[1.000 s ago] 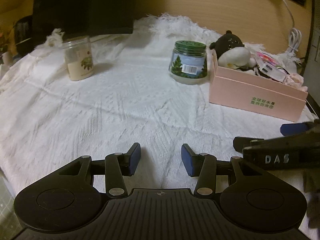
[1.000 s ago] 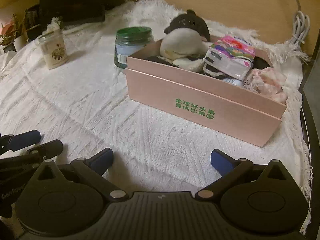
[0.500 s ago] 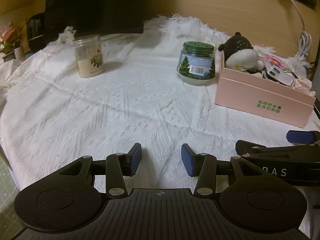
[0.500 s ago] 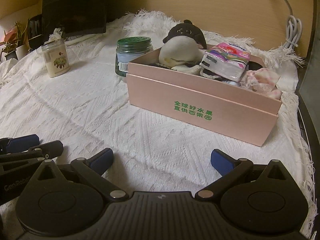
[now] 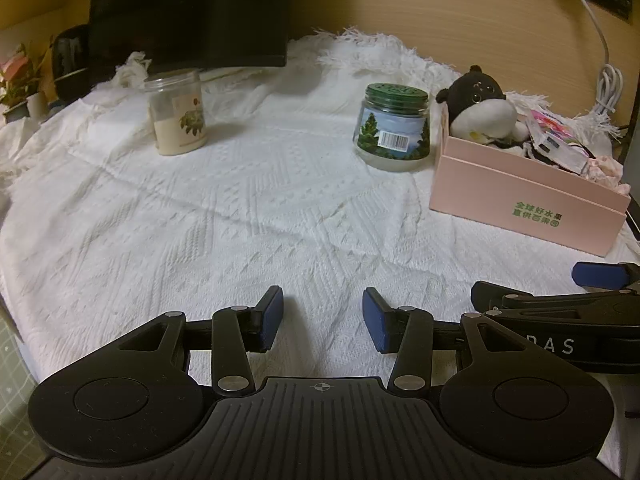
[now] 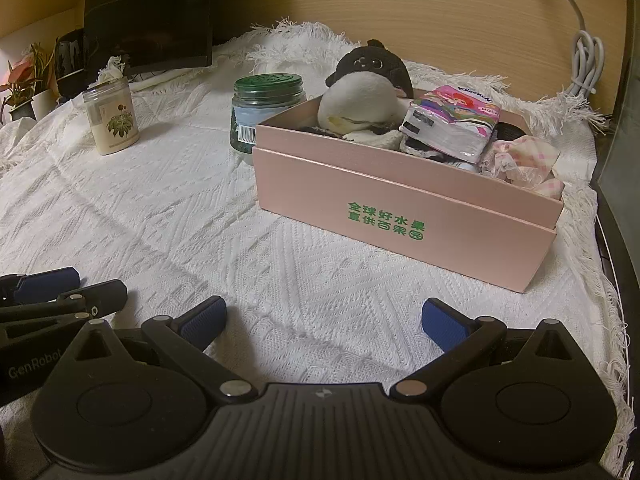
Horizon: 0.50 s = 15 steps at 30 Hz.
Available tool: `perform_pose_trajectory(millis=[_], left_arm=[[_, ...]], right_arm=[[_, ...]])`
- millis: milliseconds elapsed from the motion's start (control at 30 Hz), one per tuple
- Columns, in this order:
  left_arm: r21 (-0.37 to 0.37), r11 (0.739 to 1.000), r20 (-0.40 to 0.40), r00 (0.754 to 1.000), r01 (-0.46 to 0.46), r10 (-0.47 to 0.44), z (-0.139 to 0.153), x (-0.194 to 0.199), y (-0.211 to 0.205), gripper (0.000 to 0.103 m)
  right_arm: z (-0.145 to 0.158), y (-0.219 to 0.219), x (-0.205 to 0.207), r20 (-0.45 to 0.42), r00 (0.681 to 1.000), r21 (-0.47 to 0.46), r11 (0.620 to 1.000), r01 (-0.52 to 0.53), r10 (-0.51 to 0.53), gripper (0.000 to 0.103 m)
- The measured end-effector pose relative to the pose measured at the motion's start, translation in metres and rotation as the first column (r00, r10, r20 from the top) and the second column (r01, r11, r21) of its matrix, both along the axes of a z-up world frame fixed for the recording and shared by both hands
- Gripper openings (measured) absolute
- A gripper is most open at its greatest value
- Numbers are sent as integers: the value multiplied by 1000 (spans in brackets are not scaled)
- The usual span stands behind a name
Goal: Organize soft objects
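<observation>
The plush penguin [image 6: 366, 92], tissue pack [image 6: 452, 124] and pink cloth [image 6: 524, 160] fill the pink box [image 6: 400, 216], apparently sorted; the left gripper [image 5: 323, 320] part-open, right gripper [image 6: 323, 320] wide, both empty.

A box [image 6: 404, 216] sits on the cloth [image 6: 160, 216] at the right of the frame. In it lie a plush toy [image 6: 360, 92], a tissue pack [image 6: 452, 124] and a frilly cloth [image 6: 524, 160]. A jar [image 6: 266, 110] stands just behind the box's left end. Another jar [image 6: 112, 118] stands far left.
</observation>
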State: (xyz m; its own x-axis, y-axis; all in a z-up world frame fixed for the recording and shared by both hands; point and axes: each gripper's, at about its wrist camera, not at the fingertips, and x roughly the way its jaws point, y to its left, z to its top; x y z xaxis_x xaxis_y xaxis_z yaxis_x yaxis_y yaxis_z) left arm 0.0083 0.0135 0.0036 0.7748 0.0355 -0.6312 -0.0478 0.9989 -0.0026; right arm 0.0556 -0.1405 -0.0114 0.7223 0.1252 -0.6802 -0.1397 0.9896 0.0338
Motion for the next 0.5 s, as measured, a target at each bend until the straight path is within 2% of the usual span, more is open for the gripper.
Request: perform_pose_trajectory(millis=[167,500], left_arm=[[-9,1000,6,1000,-19,19,0,-1,2,41],[-5,1000,6,1000,-19,19,0,-1,1,41]], right_arm=[[0,0,0,0,1000,0,1000,0,0,103],[0,-1,0,0,1000,0,1000,0,0,103]])
